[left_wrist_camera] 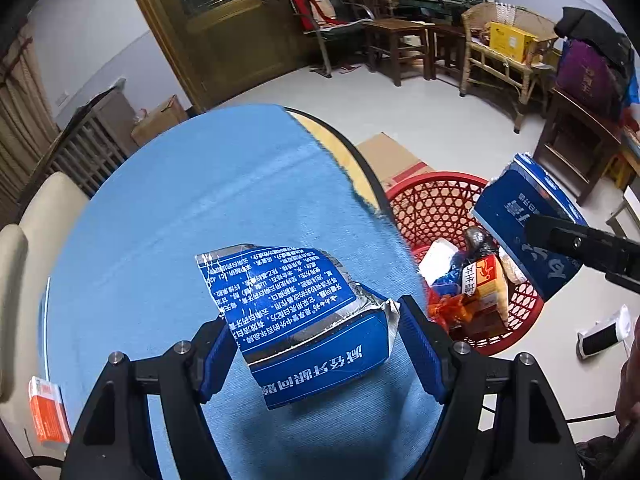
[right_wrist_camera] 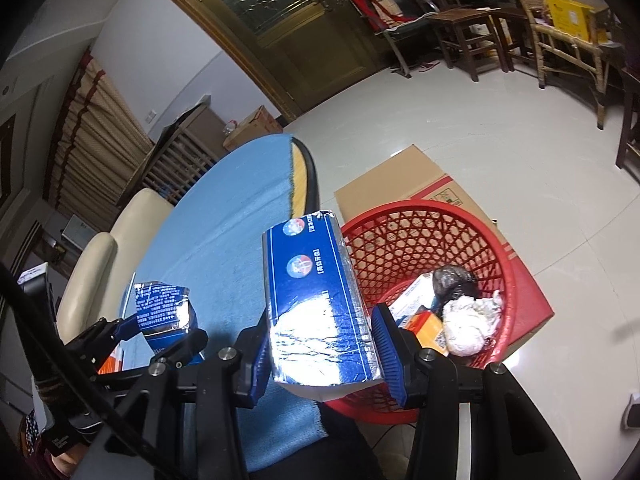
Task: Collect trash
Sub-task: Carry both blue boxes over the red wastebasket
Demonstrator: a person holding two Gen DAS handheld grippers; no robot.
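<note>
On the left, an orange box [left_wrist_camera: 48,412] lies at the edge of the blue tabletop [left_wrist_camera: 180,208]. The left hand-held gripper [left_wrist_camera: 320,344] stands wide around a torn blue carton [left_wrist_camera: 296,312] – whether its pads press, I cannot tell. Further right, the right hand-held gripper [right_wrist_camera: 320,344] clamps another blue carton [right_wrist_camera: 316,300] (foil-lined), beside the red basket [right_wrist_camera: 432,236] – already holding trash.

Left tongs [left_wrist_camera: 316,344] grip torn blue carton [left_wrist_camera: 304,320].
</note>
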